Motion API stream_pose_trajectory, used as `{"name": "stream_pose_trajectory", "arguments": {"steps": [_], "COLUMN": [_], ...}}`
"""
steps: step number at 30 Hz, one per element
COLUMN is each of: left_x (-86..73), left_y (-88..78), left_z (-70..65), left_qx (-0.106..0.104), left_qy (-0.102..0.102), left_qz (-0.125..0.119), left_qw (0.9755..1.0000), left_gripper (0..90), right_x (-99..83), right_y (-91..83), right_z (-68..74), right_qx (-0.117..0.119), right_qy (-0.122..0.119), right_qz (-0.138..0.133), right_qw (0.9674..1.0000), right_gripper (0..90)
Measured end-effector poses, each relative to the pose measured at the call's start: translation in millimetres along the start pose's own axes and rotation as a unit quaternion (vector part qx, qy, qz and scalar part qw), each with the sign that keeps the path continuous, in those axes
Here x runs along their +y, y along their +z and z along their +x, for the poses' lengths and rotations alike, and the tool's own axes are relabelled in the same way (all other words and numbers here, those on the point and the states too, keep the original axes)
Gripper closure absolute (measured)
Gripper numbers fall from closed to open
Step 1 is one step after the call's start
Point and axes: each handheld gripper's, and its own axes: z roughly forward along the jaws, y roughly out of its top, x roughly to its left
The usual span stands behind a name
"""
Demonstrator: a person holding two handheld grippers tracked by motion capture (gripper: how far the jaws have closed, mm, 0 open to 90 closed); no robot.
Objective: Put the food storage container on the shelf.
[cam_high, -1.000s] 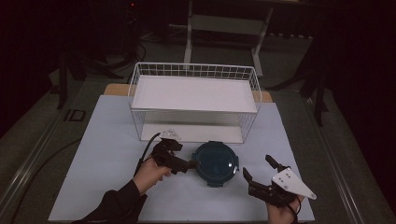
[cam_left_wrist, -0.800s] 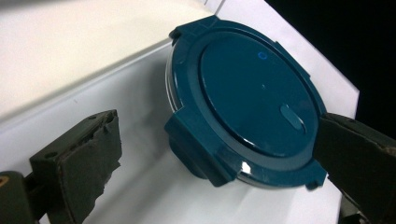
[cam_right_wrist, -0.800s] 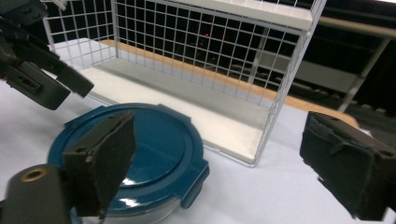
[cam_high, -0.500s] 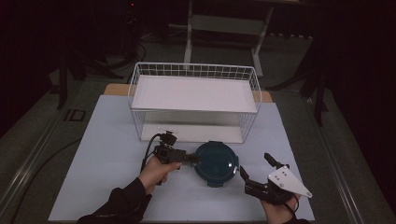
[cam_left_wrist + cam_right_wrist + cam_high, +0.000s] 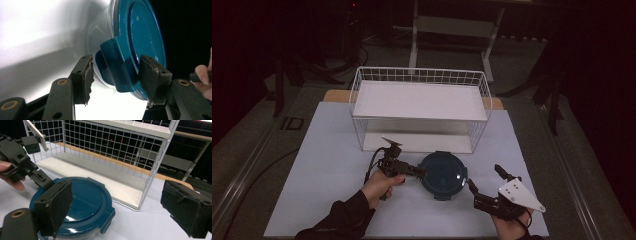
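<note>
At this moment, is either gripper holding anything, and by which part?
Nothing is clamped yet. The left gripper has its jaws open around a locking tab of the teal-lidded container. The right gripper is open beside it, holding nothing.

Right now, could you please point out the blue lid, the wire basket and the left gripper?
Blue lid (image 5: 443,172): high view, centre of top.
Wire basket (image 5: 419,75): high view, far rim.
Left gripper (image 5: 115,72): left gripper view, midway between fingers.

We count one round container with a teal lid (image 5: 443,174), one white wire basket (image 5: 420,107), two handheld grippers, left (image 5: 412,172) and right (image 5: 486,184), and one desk (image 5: 327,150).
</note>
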Motion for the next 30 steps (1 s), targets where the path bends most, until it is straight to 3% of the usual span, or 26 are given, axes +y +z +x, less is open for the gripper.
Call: {"name": "stream_pose_trajectory", "arguments": {"steps": [4,6,9,14,18,21,23,24,27,30], "left_x": [1.9,2.6,2.2,-2.0,-5.1,-7.9,-9.8,-10.5,-13.7,-17.0], "left_y": [1.3,1.7,1.4,-1.7,-3.6,-5.1,-6.3,-6.7,-7.8,-9.2], "left_z": [2.7,5.2,4.1,-0.2,-6.2,-9.9,-12.8,-14.4,-19.5,-22.1], "left_qx": [-0.009,-0.019,-0.017,-0.016,-0.007,-0.004,-0.002,0.0,0.003,0.005], "left_qy": [0.004,-0.004,-0.003,0.012,0.025,0.038,0.058,0.064,0.086,0.098], "left_qz": [0.009,0.016,0.017,0.013,0.01,0.009,0.01,0.009,0.009,0.011], "left_qw": [0.9999,0.9997,0.9997,0.9997,0.9996,0.9992,0.9983,0.9979,0.9963,0.9951], "left_gripper": [47.8,48.7,49.2,51.7,53.1,53.8,54.5,54.7,55.5,56.3], "right_x": [-1.9,-2.0,-2.3,-6.1,-9.4,-12.0,-14.6,-16.4,-19.6,-23.9], "right_y": [2.3,2.6,4.1,10.8,17.4,21.9,26.3,29.1,35.4,43.0], "right_z": [-1.8,-2.9,-4.7,-10.1,-15.3,-20.5,-25.0,-28.5,-34.7,-40.6], "right_qx": [0.002,0.005,0.008,0.031,0.055,0.08,0.101,0.114,0.133,0.172], "right_qy": [0.004,0.01,0.016,0.046,0.079,0.112,0.136,0.155,0.179,0.214], "right_qz": [0.006,0.008,0.011,0.035,0.058,0.074,0.092,0.103,0.125,0.151], "right_qw": [1.0,0.9999,0.9998,0.9978,0.9937,0.9877,0.9811,0.976,0.9667,0.9494], "right_gripper": [10.8,10.9,10.9,10.9,13.7,15.1,17.5,22.1,26.8,33.4]}}
